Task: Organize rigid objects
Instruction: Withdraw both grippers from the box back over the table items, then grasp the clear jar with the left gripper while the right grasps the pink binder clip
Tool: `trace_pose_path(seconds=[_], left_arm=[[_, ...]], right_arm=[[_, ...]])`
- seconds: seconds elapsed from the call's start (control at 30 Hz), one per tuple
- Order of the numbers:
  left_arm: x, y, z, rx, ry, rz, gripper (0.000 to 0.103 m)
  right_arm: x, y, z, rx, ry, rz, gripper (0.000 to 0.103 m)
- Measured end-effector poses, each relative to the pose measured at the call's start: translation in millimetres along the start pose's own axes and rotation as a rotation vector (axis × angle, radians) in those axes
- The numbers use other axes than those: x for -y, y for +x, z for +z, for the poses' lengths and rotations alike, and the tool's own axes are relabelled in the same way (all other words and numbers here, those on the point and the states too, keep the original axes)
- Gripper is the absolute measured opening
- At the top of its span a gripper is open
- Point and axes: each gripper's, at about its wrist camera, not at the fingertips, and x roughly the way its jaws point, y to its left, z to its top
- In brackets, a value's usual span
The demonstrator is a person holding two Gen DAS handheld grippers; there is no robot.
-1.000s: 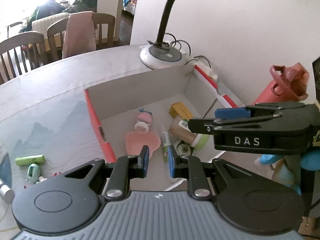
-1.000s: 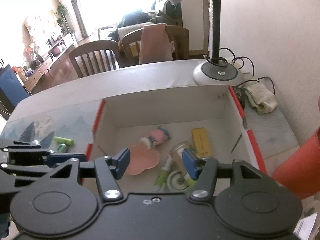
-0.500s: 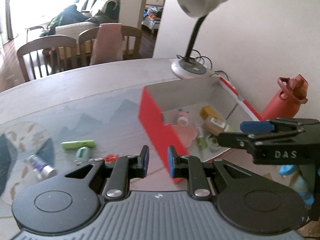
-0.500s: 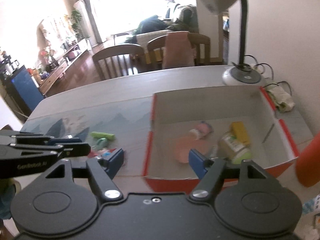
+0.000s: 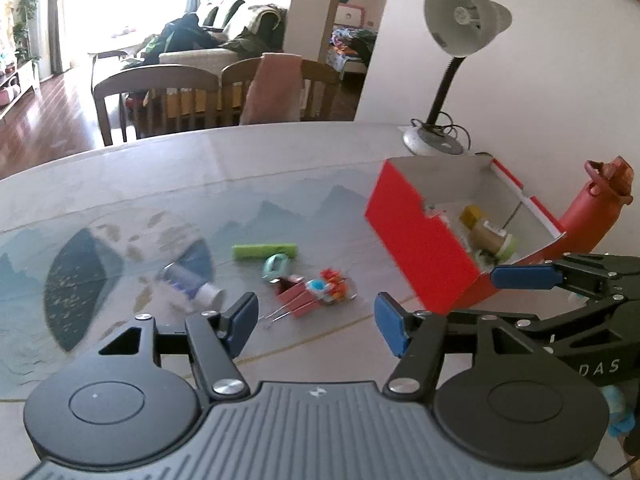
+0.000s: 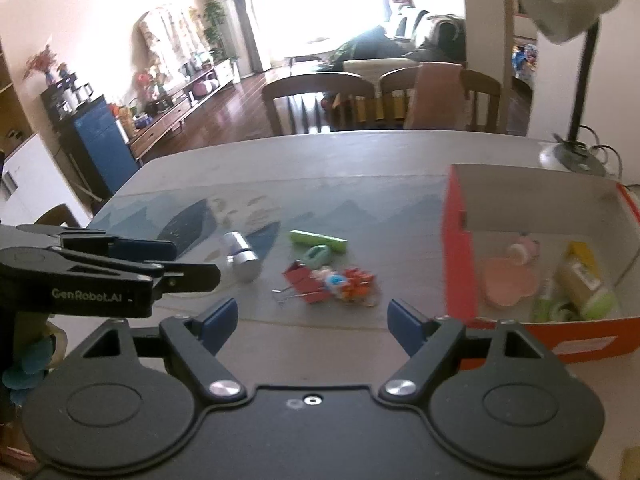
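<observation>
Left wrist view: the left hand-held gripper [image 5: 316, 320] has its blue-padded jaws opening, nothing between them, above the counter [image 5: 280, 160], whose mat carries a blue mountain print. Beyond it lies a loose cluster: a lime-green flat bar [image 5: 265, 251], a mint-green oval clip [image 5: 275, 265], a red metal binder clip [image 5: 294, 298], a small multicoloured toy [image 5: 330, 283] too blurred to identify, and a silver-capped purple tube [image 5: 191, 283]. The red cardboard box with white inside [image 5: 420, 248] stands to the right; its near wall hides most of the contents. The right hand-held gripper [image 5: 560, 280] cuts across the box's corner. A red water bottle [image 5: 588, 220] leans behind the box, and a grey gooseneck desk lamp [image 5: 456, 60] stands at the wall.

Right wrist view: the right hand-held gripper's jaws are also opening and empty. Inside the box a pink flat disc [image 6: 506, 282], a yellow block [image 6: 580, 254] and a green-capped jar [image 6: 586, 286] show, all smeared. Wooden chairs [image 6: 320, 100] and a bright living room lie beyond.
</observation>
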Motion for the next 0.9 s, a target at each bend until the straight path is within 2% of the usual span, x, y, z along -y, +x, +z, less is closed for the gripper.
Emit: trace_pose_path(seconds=[0.07,0.13,0.27,0.33,0.57,0.63,0.67,0.9], left_arm=[[-13,-3,-6,-0.005,-0.008,0.000,0.064],[-25,-5,-10,-0.004,-0.014,0.004,0.072],[-48,-2,-15,0.001,-0.036,-0.001,0.077],[-58,2,-16,0.001,-0.037,0.000,0.085],[-86,25,-16,0.007,-0.036,0.009,0.087],[-94,34,-16,0.005,-0.034,0.018,0.100],[-97,38,-16,0.005,-0.035,0.020,0.103],[-115,74,-14,-0.009,-0.020,0.028,0.103]], right_arm=[[-8,7,0,-0.006,-0.007,0.013,0.082],[-16,15,1,-0.013,-0.008,0.013,0.082],[-31,33,1,-0.029,-0.032,-0.017,0.081],[-36,43,2,-0.040,-0.048,-0.026,0.081],[-39,74,2,-0.076,-0.073,-0.066,0.080],[-38,84,3,-0.086,-0.074,-0.080,0.079],[-38,88,4,-0.090,-0.075,-0.088,0.079],[-37,123,7,-0.111,-0.113,-0.125,0.068]])
